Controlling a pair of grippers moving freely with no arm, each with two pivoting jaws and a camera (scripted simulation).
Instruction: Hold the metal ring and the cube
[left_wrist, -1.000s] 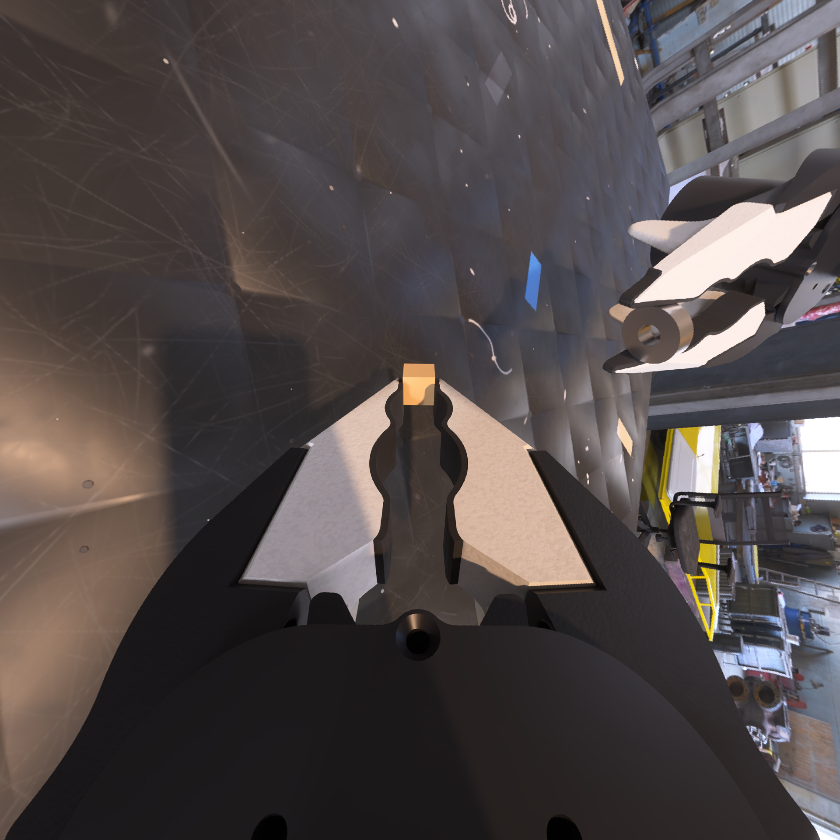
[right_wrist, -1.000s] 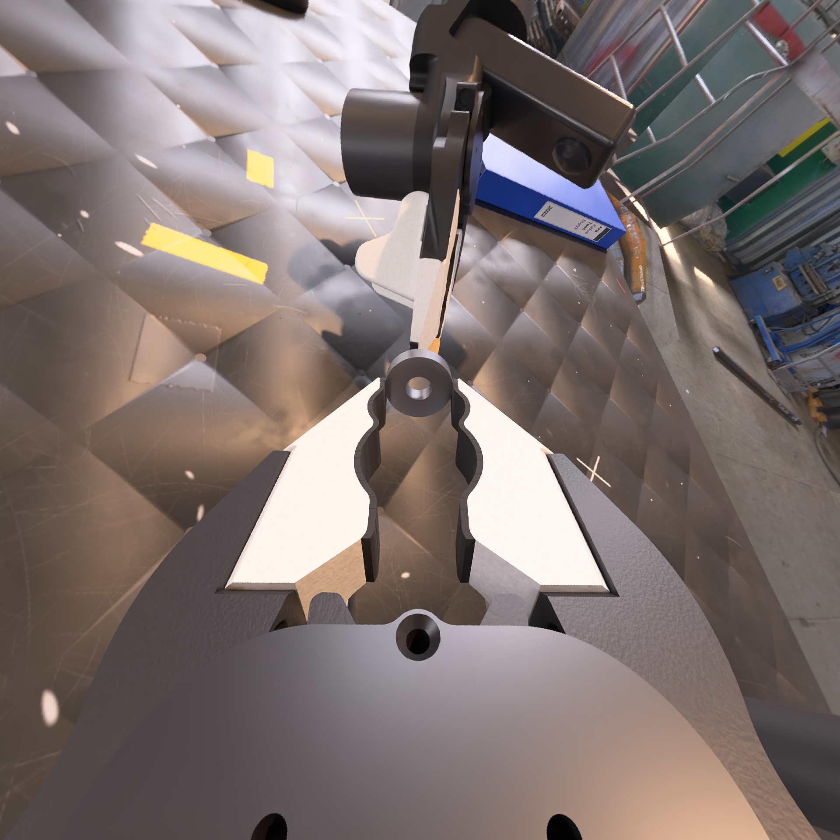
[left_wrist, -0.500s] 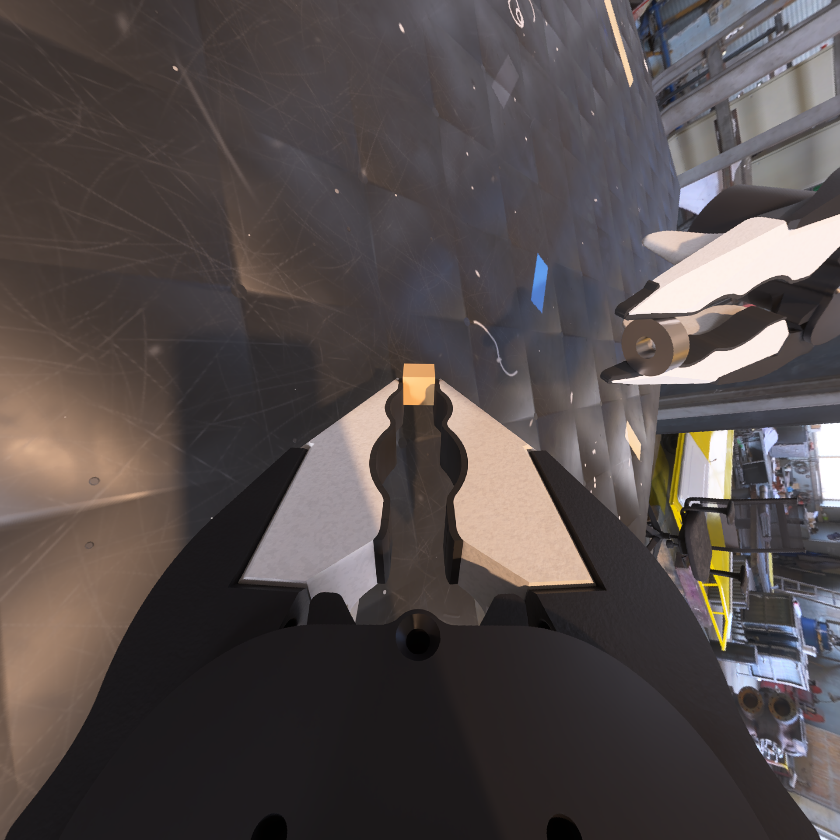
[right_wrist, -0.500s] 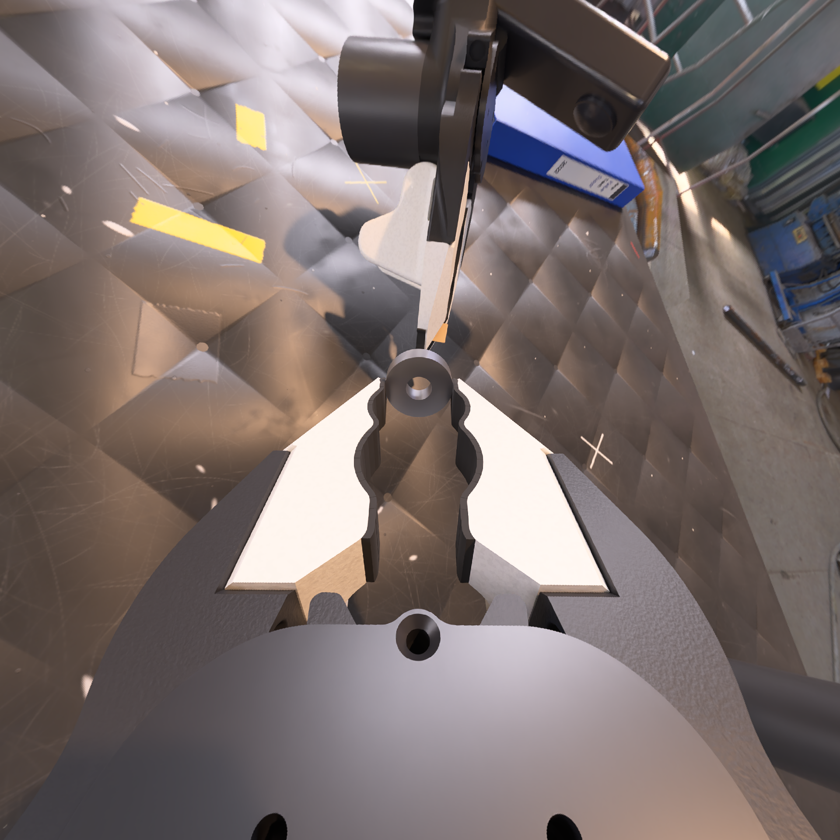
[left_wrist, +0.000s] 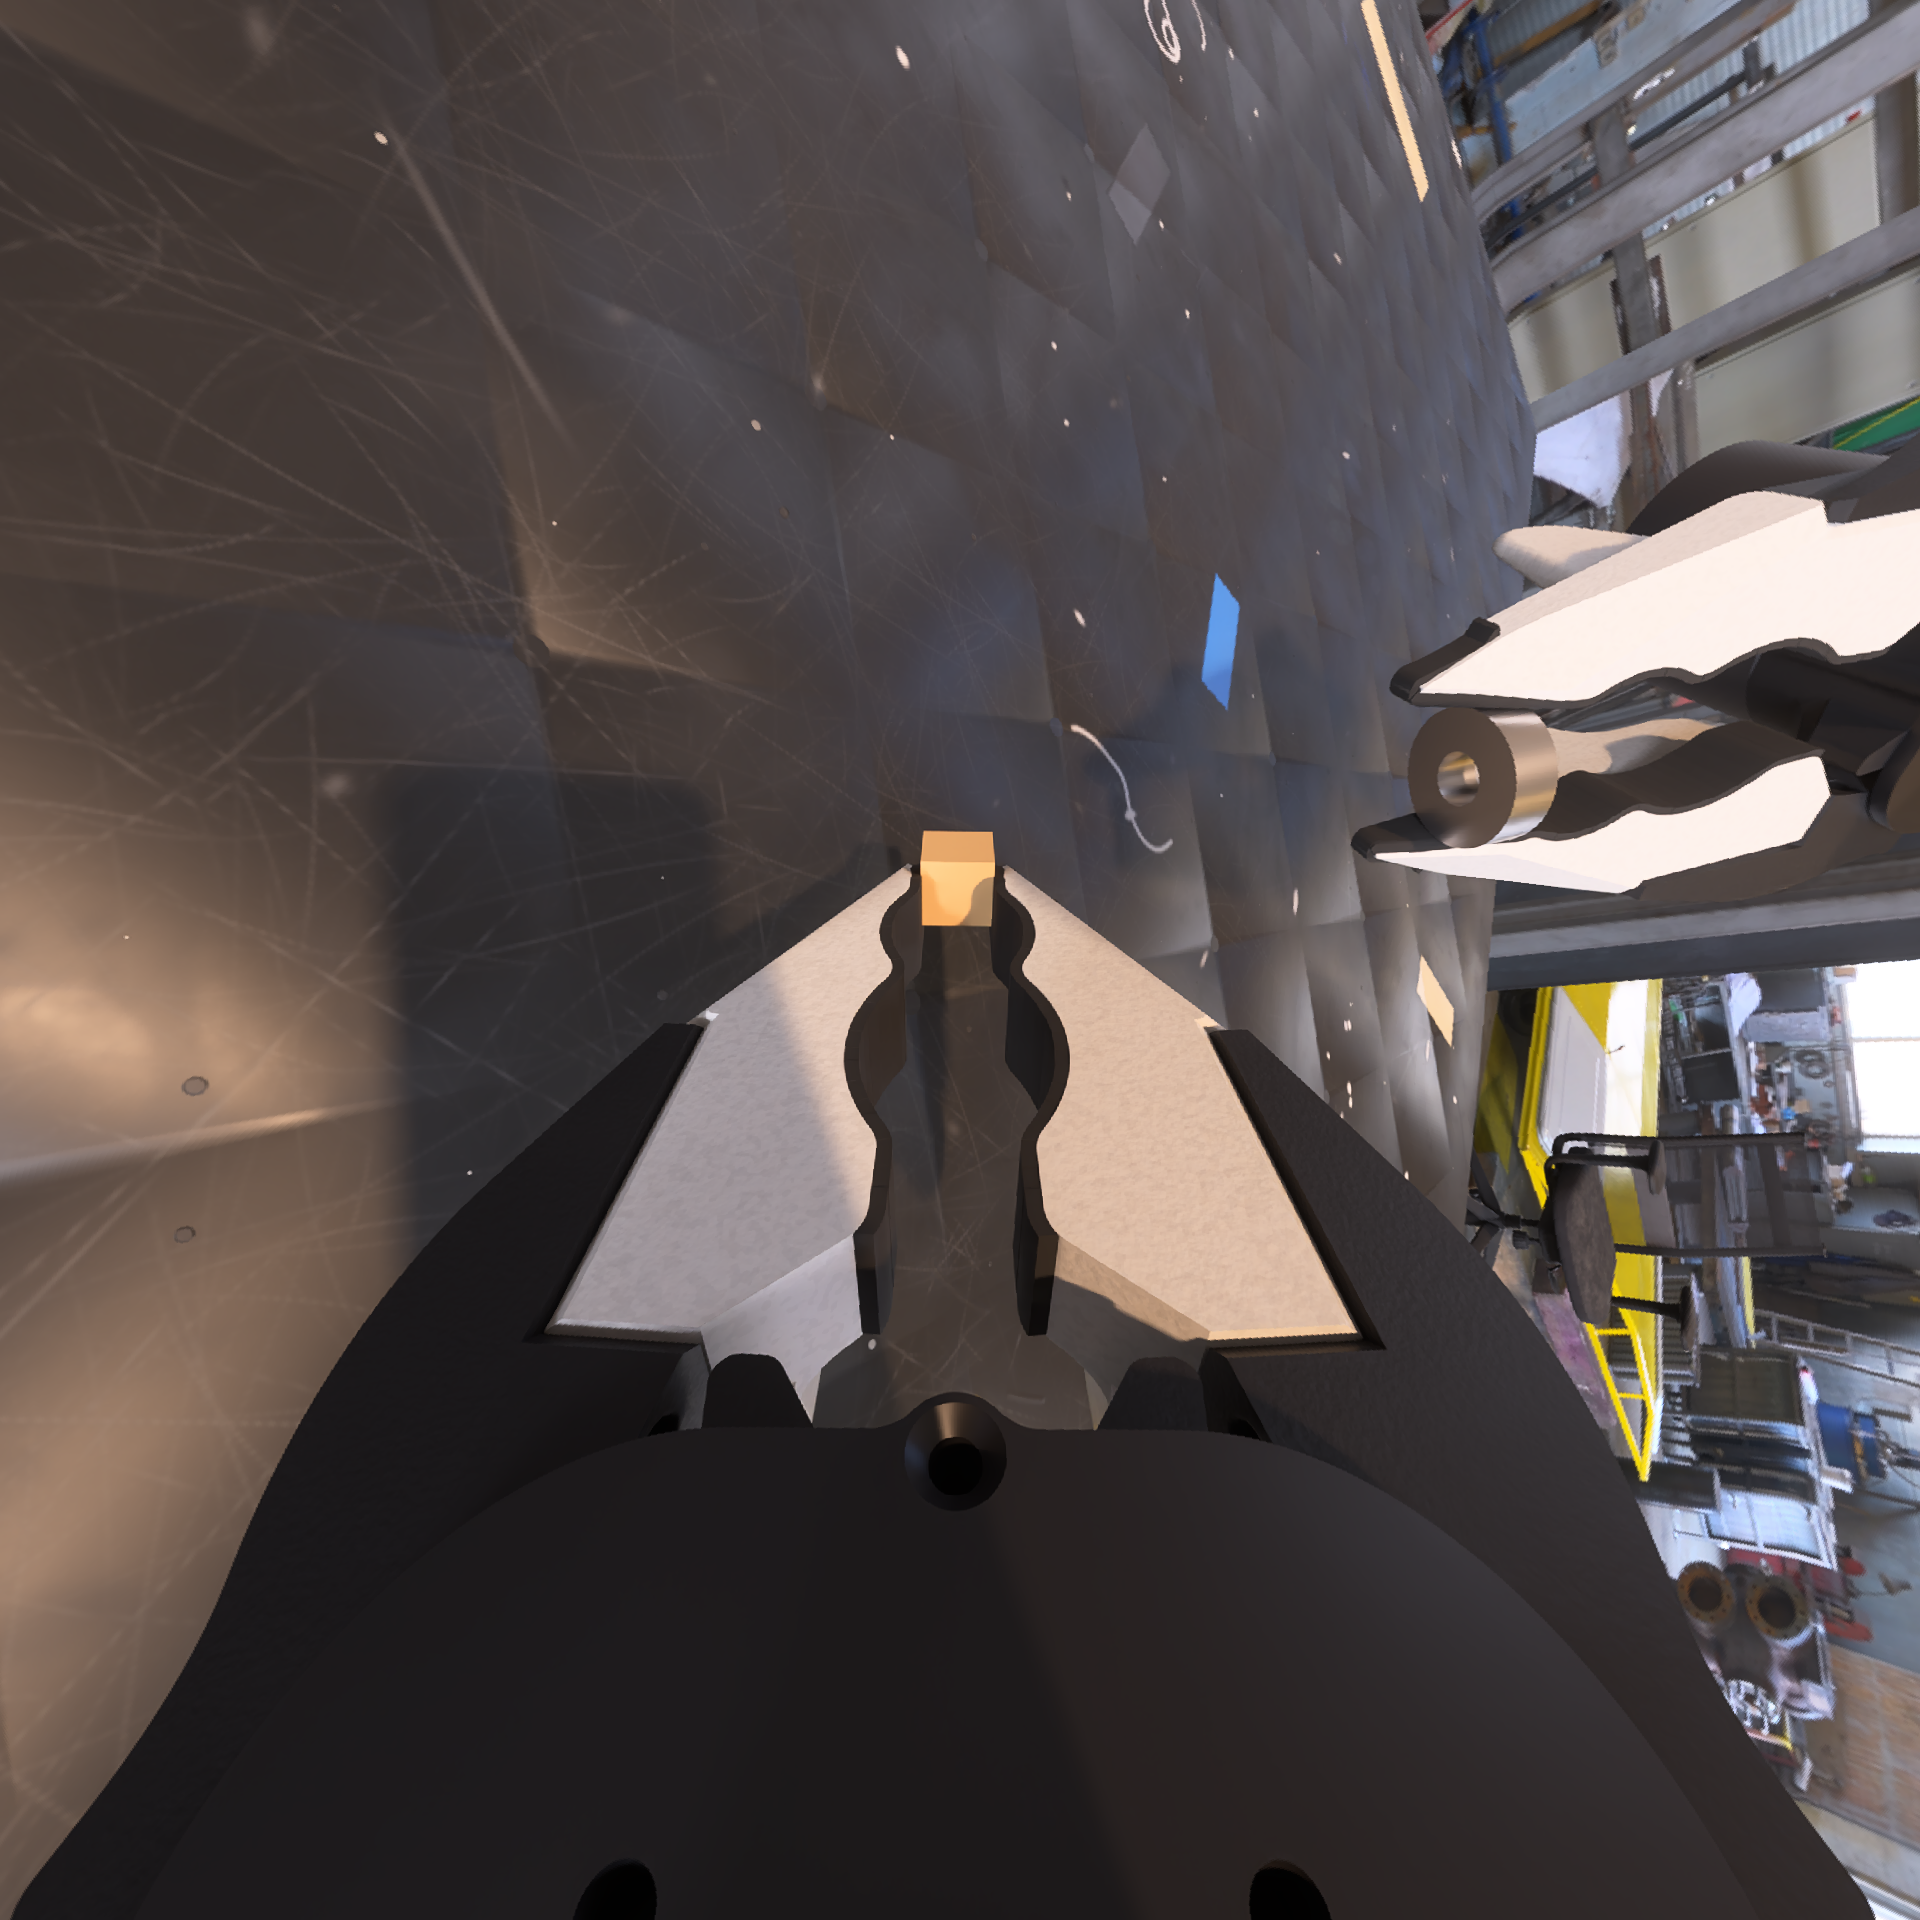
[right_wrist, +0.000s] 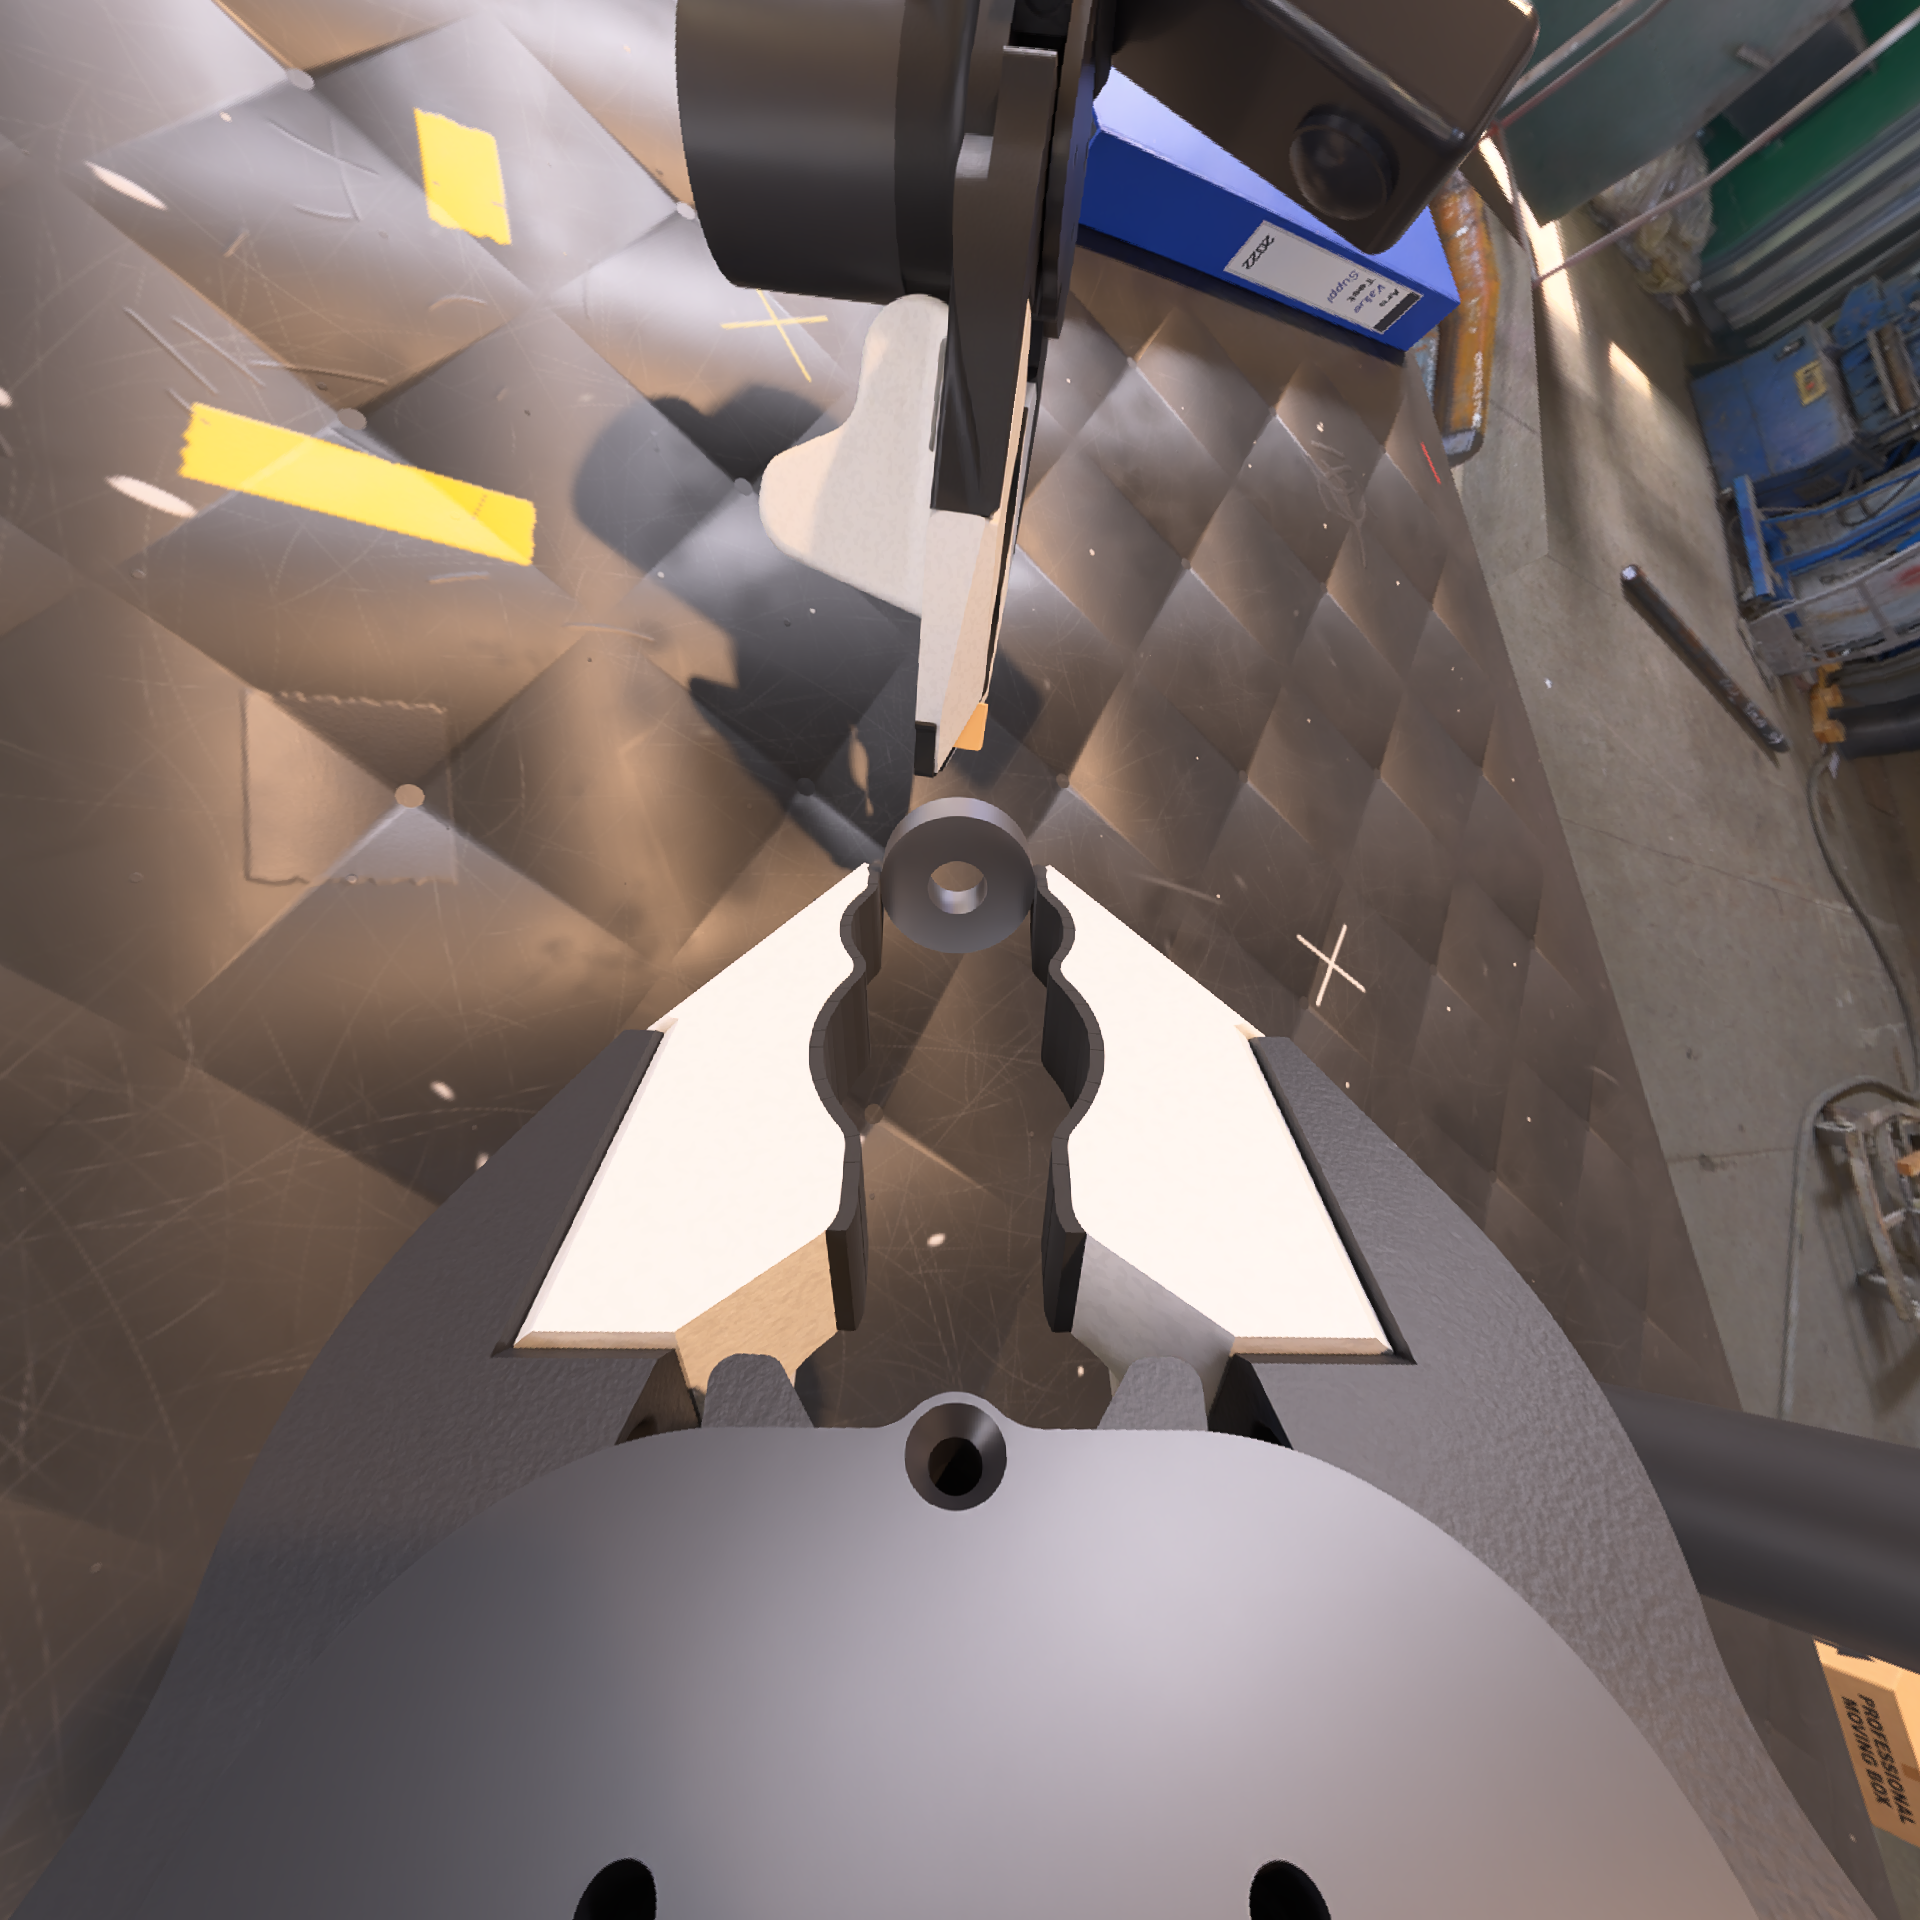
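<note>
Quilted metal tabletop (right_wrist: 312, 1039) is filling the background in both views, scratched, with yellow tape strips on the left and a blue binder (right_wrist: 1247, 218) lying at the far right edge; nothing task-related is resting on it. Left gripper (left_wrist: 957, 883) is sitting with its jaws nearly closed, pinching the cube (left_wrist: 957, 878) right at the fingertips. Right gripper (right_wrist: 956, 894) is sitting a bit wider, jaws closed onto the metal ring (right_wrist: 957, 888) across its outer wall, also at the very tips. Both parts are clear of the table, so I'm judging the hold as effectively achieved; tip grips are probably keeping both parts in camera view, but they're leaving little margin against slip. Left gripper is showing in the right wrist view just beyond the ring, coming in from the far side with its fingers edge-on; tips near, not touching. Ring bore is pointing back along the right gripper's fingers toward its camera, so the axis is running along the fingers, perpendicular to the squeeze; it's short and squat, diameter exceeding length. Cube has no long axis; it's sitting square in the tips, one face toward the camera, flat sides against the pads.
</note>
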